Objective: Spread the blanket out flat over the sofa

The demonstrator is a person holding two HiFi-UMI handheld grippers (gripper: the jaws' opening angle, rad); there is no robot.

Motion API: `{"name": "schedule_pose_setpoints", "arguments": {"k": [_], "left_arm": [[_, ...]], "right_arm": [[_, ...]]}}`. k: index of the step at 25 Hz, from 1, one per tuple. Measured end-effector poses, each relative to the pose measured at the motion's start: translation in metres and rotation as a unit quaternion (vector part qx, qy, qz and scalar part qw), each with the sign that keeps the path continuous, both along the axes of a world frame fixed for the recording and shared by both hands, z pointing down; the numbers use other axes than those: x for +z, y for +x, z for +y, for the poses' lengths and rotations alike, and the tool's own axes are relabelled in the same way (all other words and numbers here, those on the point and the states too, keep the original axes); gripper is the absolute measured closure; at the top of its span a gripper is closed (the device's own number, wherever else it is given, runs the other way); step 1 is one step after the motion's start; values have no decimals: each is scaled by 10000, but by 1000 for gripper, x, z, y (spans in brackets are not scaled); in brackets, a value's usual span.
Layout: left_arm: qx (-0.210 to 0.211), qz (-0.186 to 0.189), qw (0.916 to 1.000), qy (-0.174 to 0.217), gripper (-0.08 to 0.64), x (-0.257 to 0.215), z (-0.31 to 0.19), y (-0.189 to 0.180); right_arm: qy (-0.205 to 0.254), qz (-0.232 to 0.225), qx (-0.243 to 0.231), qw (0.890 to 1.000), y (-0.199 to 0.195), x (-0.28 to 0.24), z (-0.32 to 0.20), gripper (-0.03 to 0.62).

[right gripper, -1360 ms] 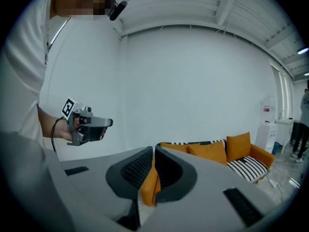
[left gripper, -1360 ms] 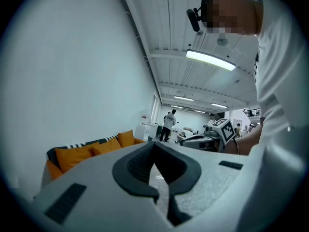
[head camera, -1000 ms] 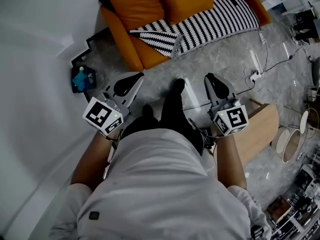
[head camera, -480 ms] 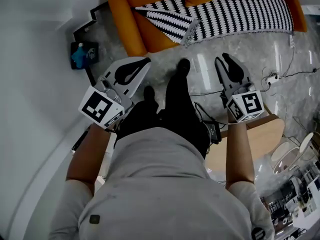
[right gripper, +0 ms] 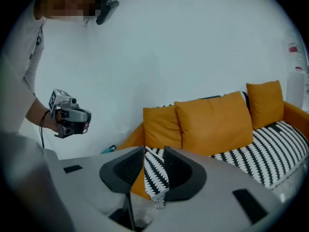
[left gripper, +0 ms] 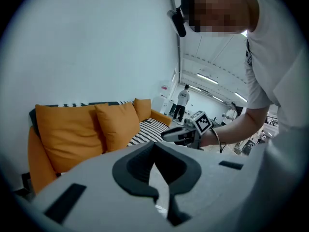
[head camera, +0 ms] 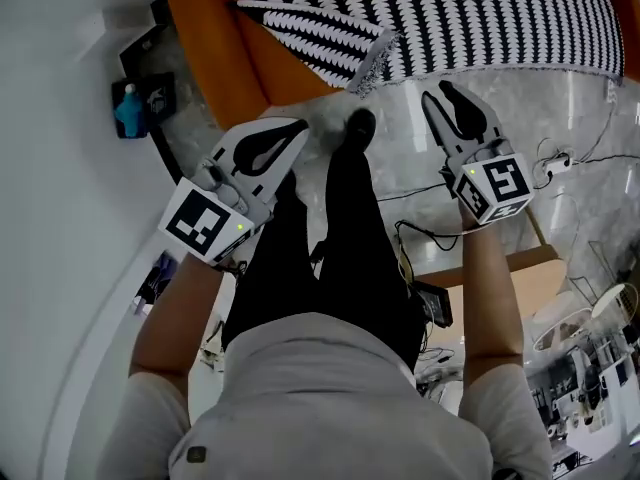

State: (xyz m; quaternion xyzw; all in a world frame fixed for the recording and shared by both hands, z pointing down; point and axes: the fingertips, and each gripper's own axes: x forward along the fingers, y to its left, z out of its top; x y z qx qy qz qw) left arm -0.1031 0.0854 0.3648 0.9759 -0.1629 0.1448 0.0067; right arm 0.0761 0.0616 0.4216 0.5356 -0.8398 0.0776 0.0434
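The head view looks steeply down past the person onto the front of the sofa (head camera: 215, 58). Both gripper views face the sofa about level from nearby, sharing its cushions (left gripper: 116, 124).

Place: open lab or workshop hall with a mock living-room corner
Home corner: orange sofa (head camera: 215, 63); 3 cushions (right gripper: 215, 122); striped blanket (head camera: 480, 18); bare white wall (right gripper: 193, 42)
Hall signs: ceiling strip lights (left gripper: 208, 76); people (left gripper: 183, 96) standing among equipment far back; cable (head camera: 415, 192) and power strip (head camera: 556, 164) on the marbled floor (head camera: 590, 108)

The blanket (head camera: 480, 18) lies on the sofa (head camera: 205, 58) before the cushions (right gripper: 212, 120), corner (head camera: 372, 60) apparently overhanging.
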Motion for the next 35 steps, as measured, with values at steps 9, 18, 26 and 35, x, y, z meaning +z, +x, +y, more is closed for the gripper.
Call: {"name": "schedule_pose_setpoints", "arguments": {"k": [9,18,26,35], "left_arm": [[-228,-612,9956,-675,551,103,-77,35],[-335,-429,9962,-685,551,162,-133,60],[-488,-386,9938,-922,551,197,-165,60],[-699,-298,9914,-1068,551,205,-173,46]], "right_arm": [[-613,425,-407,9964,27,108,-118,428],[-1403,690,-629,9857,46,219,-194,417],[-1929,1154,-888,9703,42,288,-238,414],[-2107,1884,-1036,9536,27,320,-243,554]]}}
